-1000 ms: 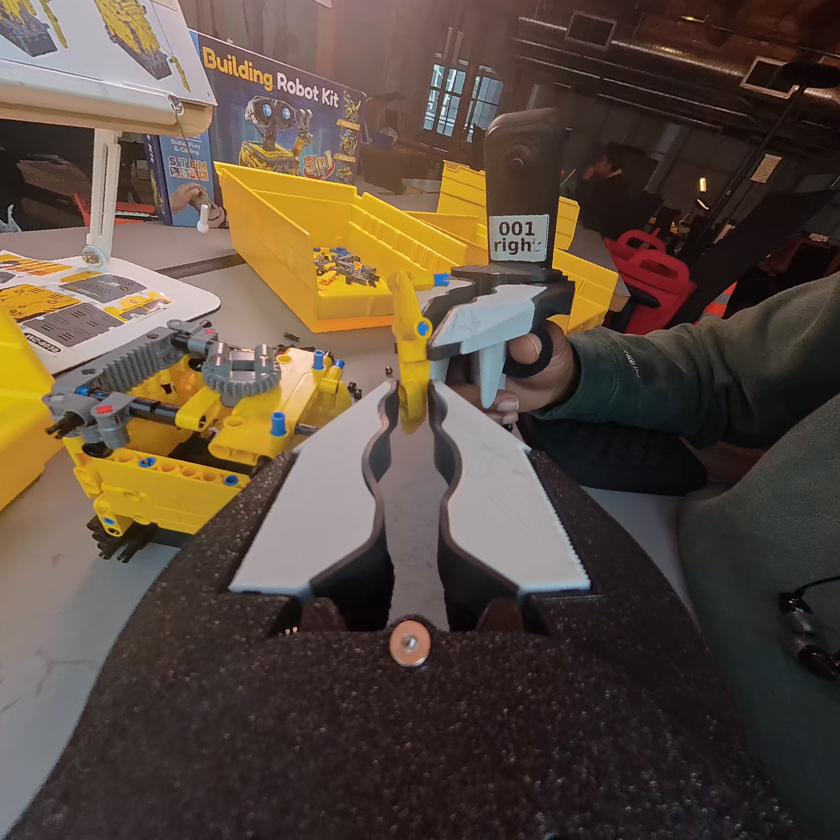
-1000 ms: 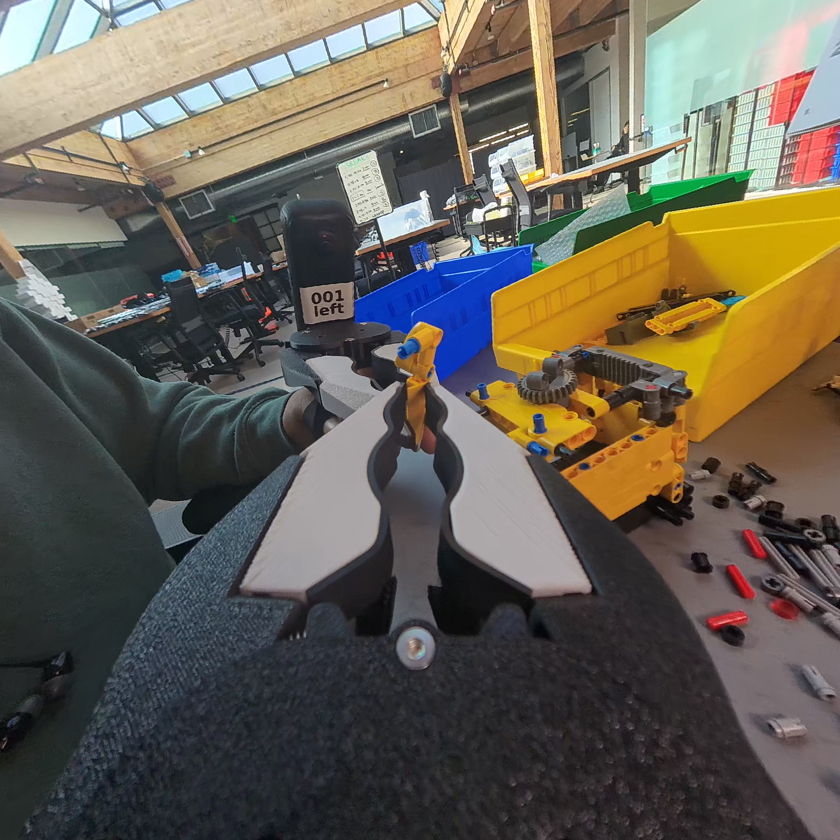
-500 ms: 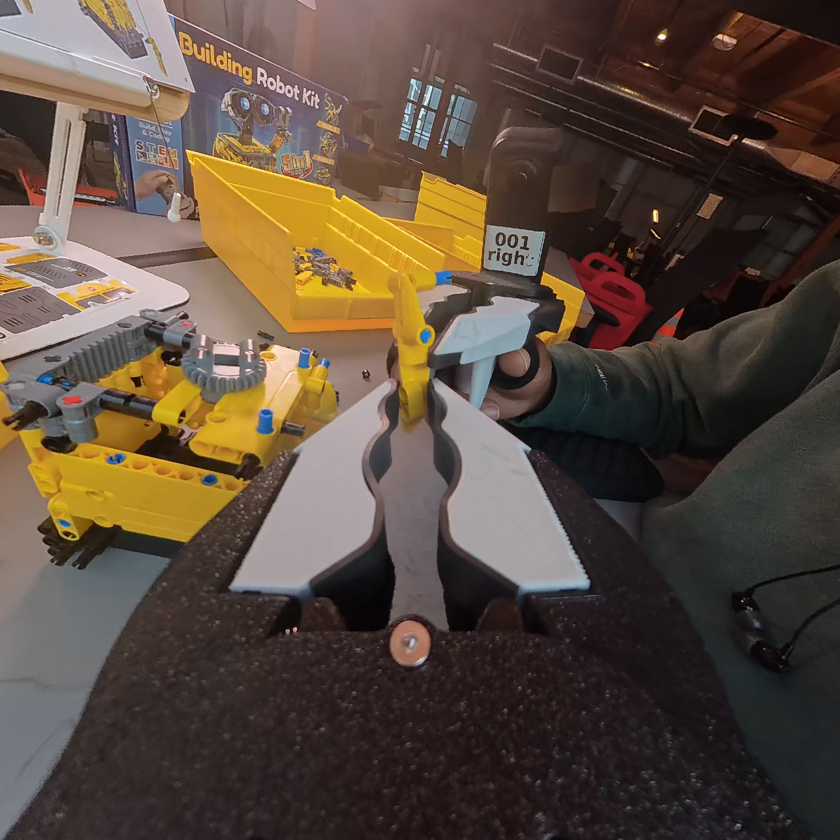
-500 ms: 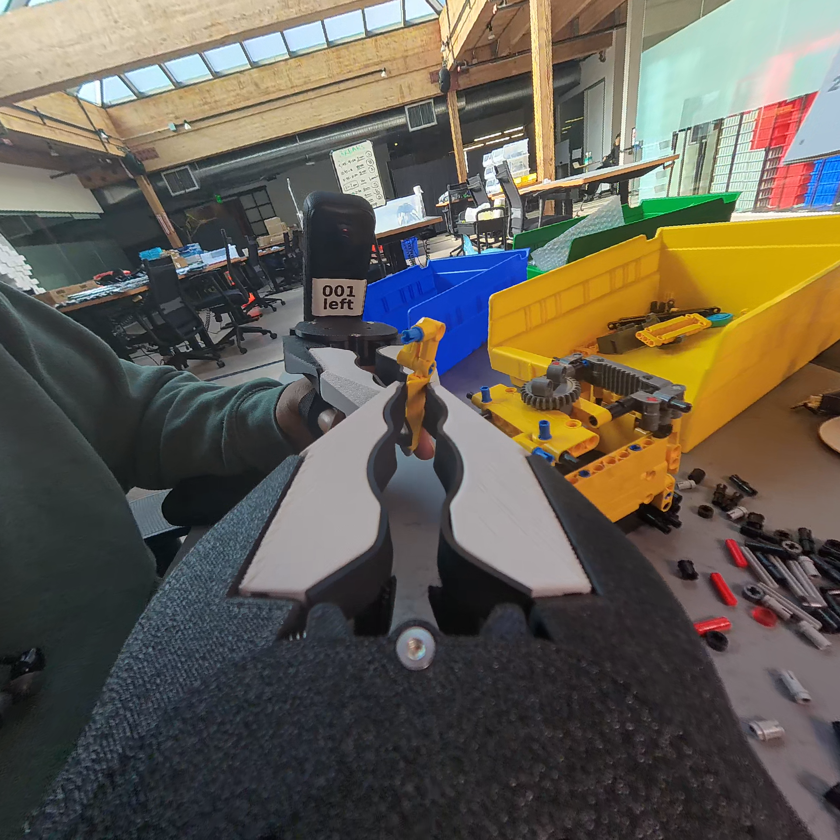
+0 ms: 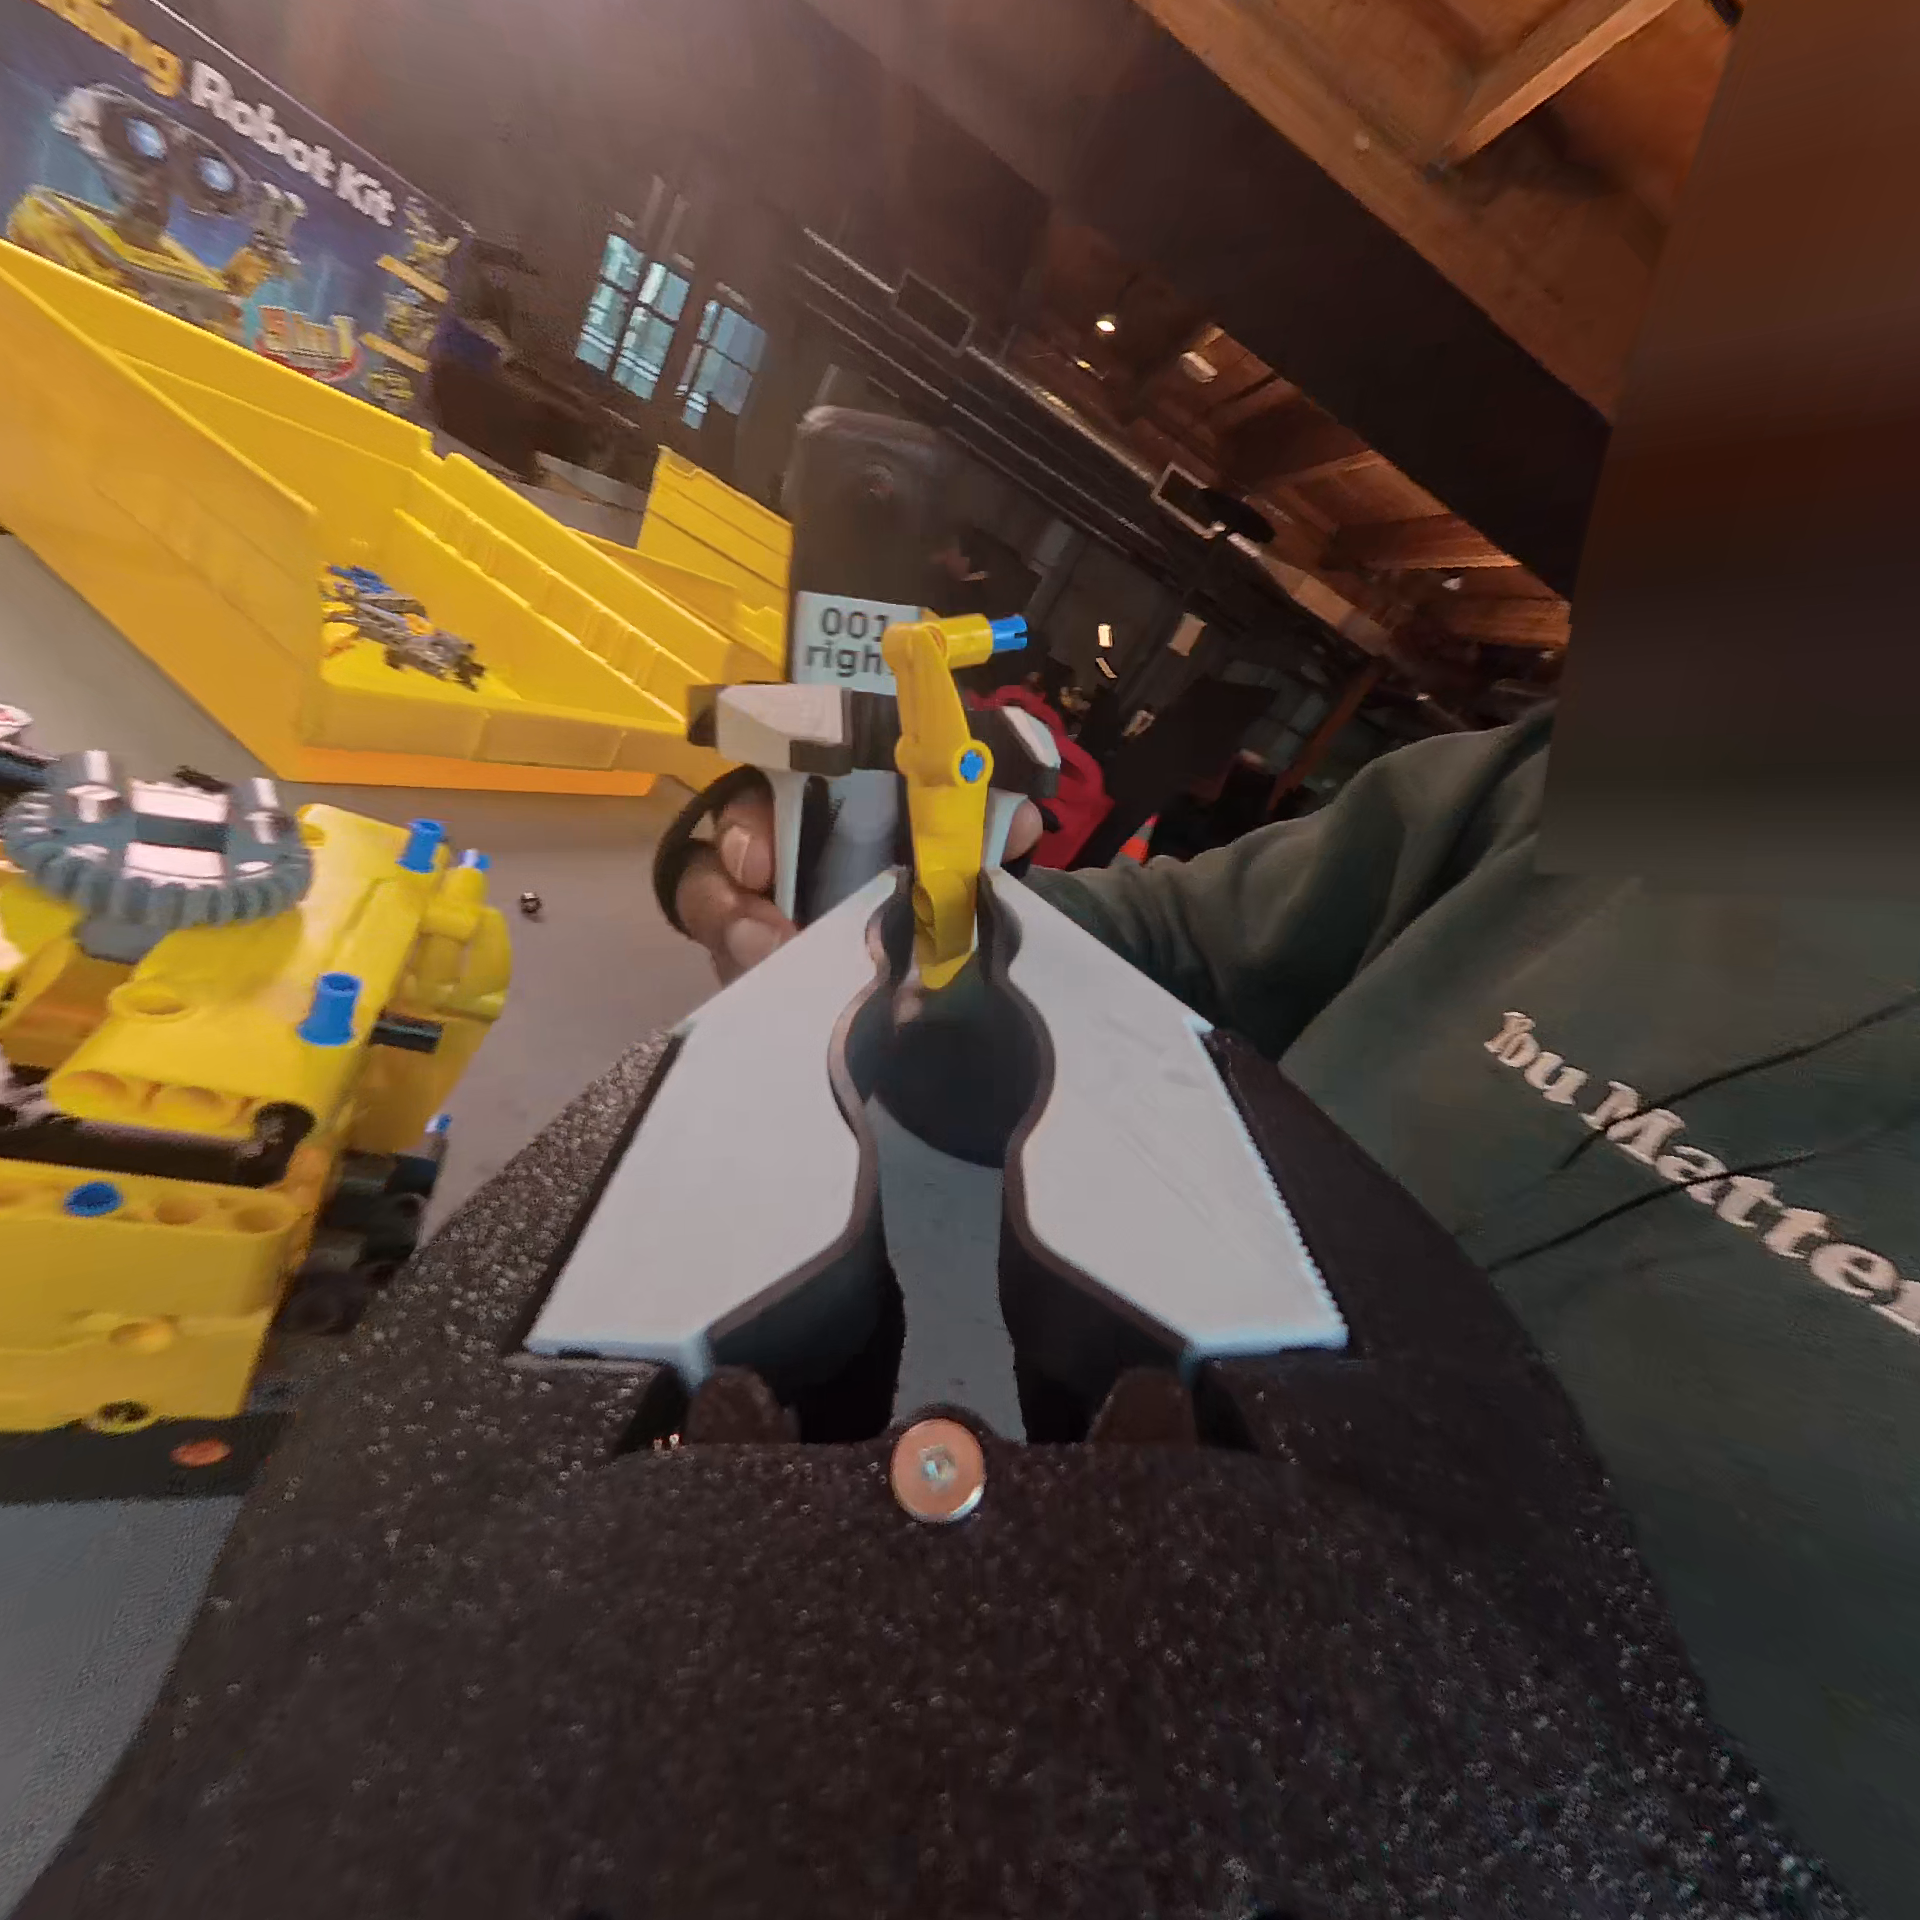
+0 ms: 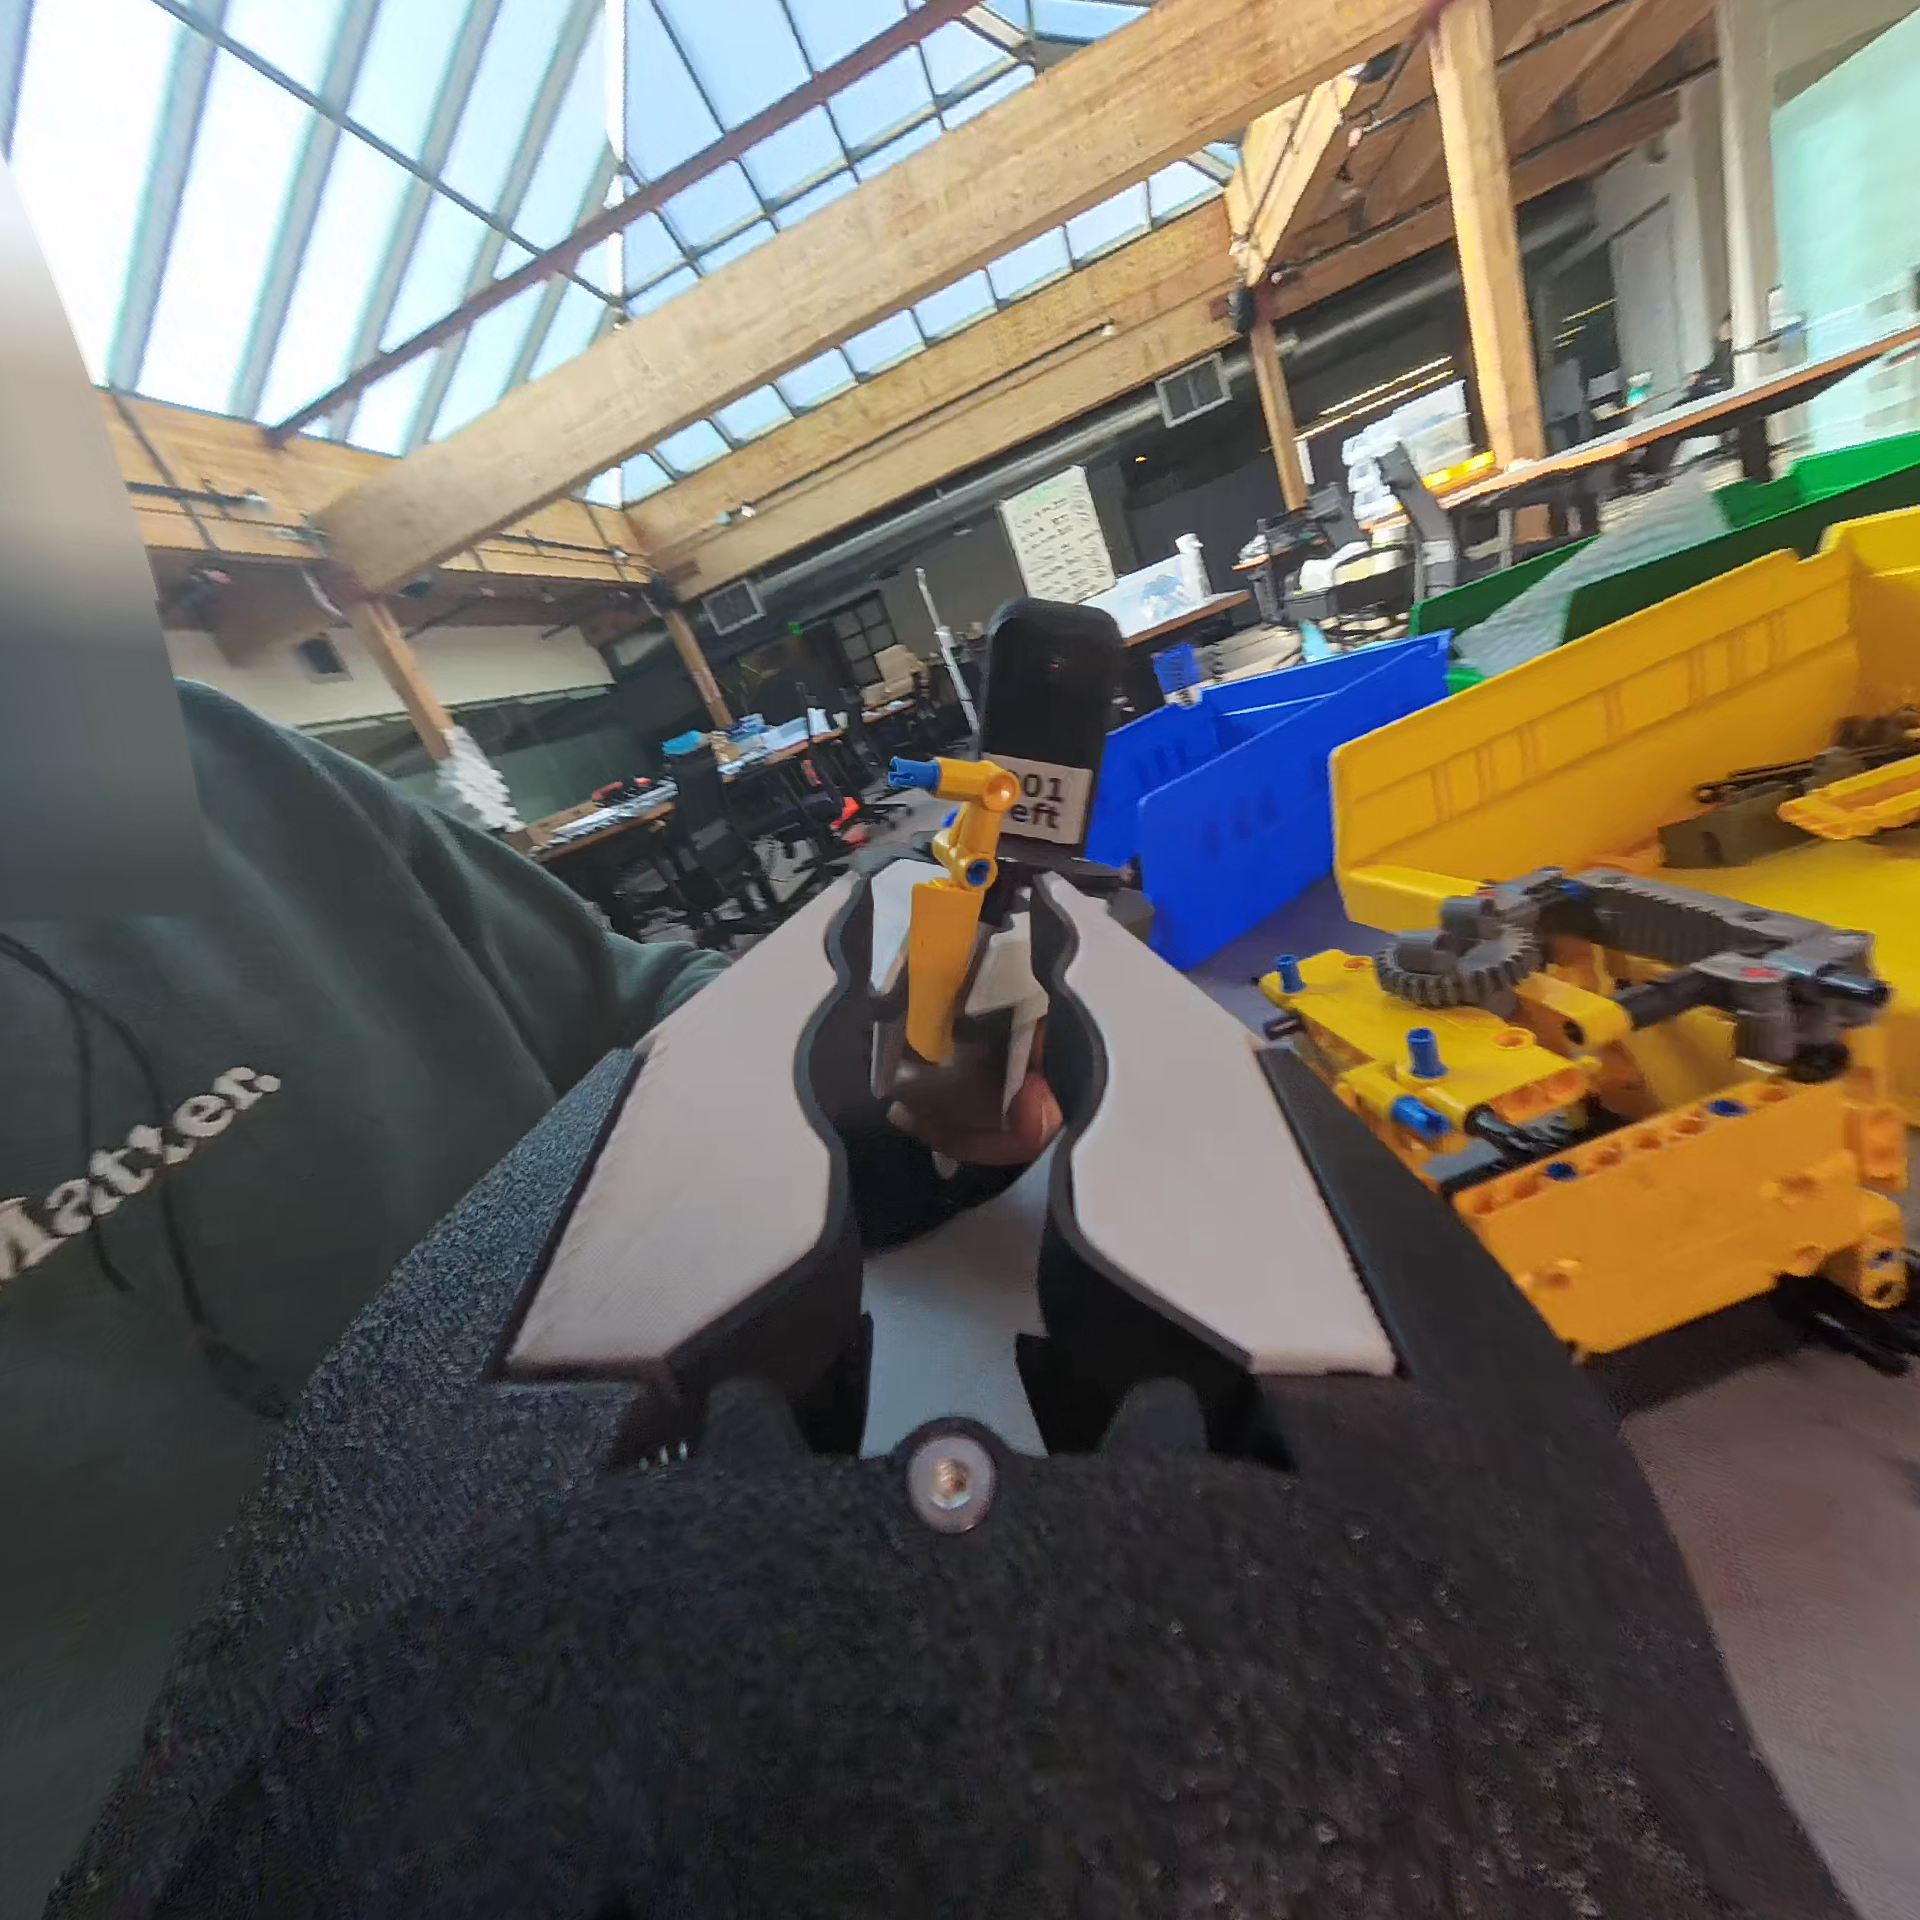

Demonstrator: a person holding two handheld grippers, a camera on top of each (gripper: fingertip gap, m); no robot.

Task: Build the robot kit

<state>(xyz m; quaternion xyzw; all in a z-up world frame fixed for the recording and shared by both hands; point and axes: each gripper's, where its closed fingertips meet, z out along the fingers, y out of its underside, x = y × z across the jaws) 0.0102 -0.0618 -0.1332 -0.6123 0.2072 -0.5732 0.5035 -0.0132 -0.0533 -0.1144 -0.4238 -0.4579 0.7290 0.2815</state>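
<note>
A yellow angled beam piece with blue pins (image 5: 940, 790) stands upright in my left gripper (image 5: 940, 899), which is shut on its lower end. In the right wrist view the same piece (image 6: 940, 977) sits between the spread fingers of my right gripper (image 6: 945, 899), which is open and not touching it. The left gripper's white fingers (image 6: 1006, 992) pinch the piece from the far side. A hand holds the right gripper (image 5: 883, 732) just behind the piece.
A yellow brick-built model with grey gears (image 5: 208, 1039) stands on the grey table to my left, and also shows in the right wrist view (image 6: 1558, 1143). Yellow bins (image 5: 468, 582) (image 6: 1610, 727) hold loose parts. A blue bin (image 6: 1278, 769) and a kit box (image 5: 208, 208) stand behind. A green-sleeved arm (image 5: 1299, 914) is close. The grippers are tip to tip, or close to it.
My right gripper has opened and let go of the yellow piece, which stays in the left gripper. Both grippers have risen and tilted upward, and the piece now leans the other way.
</note>
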